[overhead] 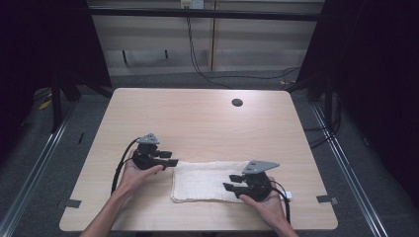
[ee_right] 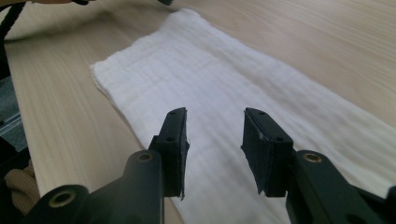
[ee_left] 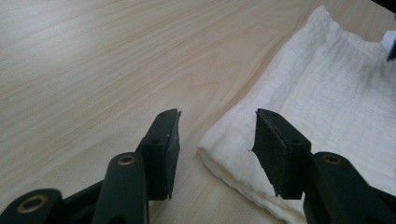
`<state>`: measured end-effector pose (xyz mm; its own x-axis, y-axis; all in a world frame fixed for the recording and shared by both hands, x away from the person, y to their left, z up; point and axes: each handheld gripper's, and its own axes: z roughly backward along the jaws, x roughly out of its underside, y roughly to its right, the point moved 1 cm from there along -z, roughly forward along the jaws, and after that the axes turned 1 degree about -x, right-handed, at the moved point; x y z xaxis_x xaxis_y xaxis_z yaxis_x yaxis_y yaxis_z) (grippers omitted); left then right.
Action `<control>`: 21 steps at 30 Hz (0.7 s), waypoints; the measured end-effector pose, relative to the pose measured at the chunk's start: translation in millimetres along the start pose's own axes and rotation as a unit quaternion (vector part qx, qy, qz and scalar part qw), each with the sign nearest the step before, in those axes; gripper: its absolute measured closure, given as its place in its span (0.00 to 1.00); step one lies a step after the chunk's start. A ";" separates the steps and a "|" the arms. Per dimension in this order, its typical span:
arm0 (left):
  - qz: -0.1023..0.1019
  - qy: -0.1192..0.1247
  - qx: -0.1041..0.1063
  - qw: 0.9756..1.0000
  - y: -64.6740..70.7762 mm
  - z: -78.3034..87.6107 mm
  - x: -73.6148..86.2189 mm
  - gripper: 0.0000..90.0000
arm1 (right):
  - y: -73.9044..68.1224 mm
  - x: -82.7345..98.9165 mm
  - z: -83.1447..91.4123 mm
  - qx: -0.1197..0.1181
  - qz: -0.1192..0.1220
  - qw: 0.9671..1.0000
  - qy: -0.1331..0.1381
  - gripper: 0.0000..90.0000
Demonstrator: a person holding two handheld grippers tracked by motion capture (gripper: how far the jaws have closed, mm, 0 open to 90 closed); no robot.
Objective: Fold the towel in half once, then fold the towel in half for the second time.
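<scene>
Jaws gape empty on both: left gripper (ee_left: 217, 135) at the white cloth's (overhead: 207, 180) corner, right gripper (ee_right: 215, 140) seemingly just above it.

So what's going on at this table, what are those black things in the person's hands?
A person sits at a wooden table holding a two-jaw gripper in each hand. Between them lies a folded white cloth, flat on the table. The left gripper is at the cloth's far left corner, jaws open, with the corner between them. The right gripper hovers over the cloth's right part, jaws also open. Neither one has hold of the cloth at this moment.
</scene>
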<state>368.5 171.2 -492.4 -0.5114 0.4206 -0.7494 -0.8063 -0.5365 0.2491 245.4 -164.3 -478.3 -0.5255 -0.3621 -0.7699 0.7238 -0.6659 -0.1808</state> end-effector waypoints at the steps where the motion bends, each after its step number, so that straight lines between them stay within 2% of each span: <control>1: -0.001 0.000 0.000 1.000 -0.9 0.4 0.0 0.56 | -5.9 -3.7 -6.1 -0.006 0.005 1.000 -0.001 0.68; 7: 0.006 0.008 -0.011 1.000 -7.3 8.0 0.8 0.54 | -24.3 -17.7 -35.8 -0.059 0.006 0.998 0.002 0.67; 12: 0.006 0.008 -0.018 1.000 -8.3 11.2 2.2 0.54 | -38.5 -26.9 -55.2 -0.074 0.015 0.997 -0.006 0.67; 16: -0.002 0.003 -0.019 1.000 -6.6 13.0 2.8 0.54 | -51.4 -25.7 -71.1 -0.087 0.029 0.995 -0.025 0.67; 18: 0.000 0.004 -0.018 1.000 -7.2 13.2 3.2 0.53 | -54.4 -26.1 -74.8 -0.095 0.027 0.995 -0.030 0.67; 19: 0.002 0.004 -0.020 1.000 -7.8 13.2 3.5 0.52 | -55.7 -26.7 -76.1 -0.089 0.028 0.995 -0.026 0.67; 21: 0.005 0.001 -0.020 1.000 -9.0 12.9 4.1 0.52 | -57.5 -28.0 -79.7 -0.102 0.028 0.994 -0.028 0.67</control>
<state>369.8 187.2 -489.8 -0.5189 0.4126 -0.7487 -0.7882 -0.5700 0.2321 254.1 -63.9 -495.2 -0.5017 -0.4342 -0.7482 0.8253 -0.4994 -0.2635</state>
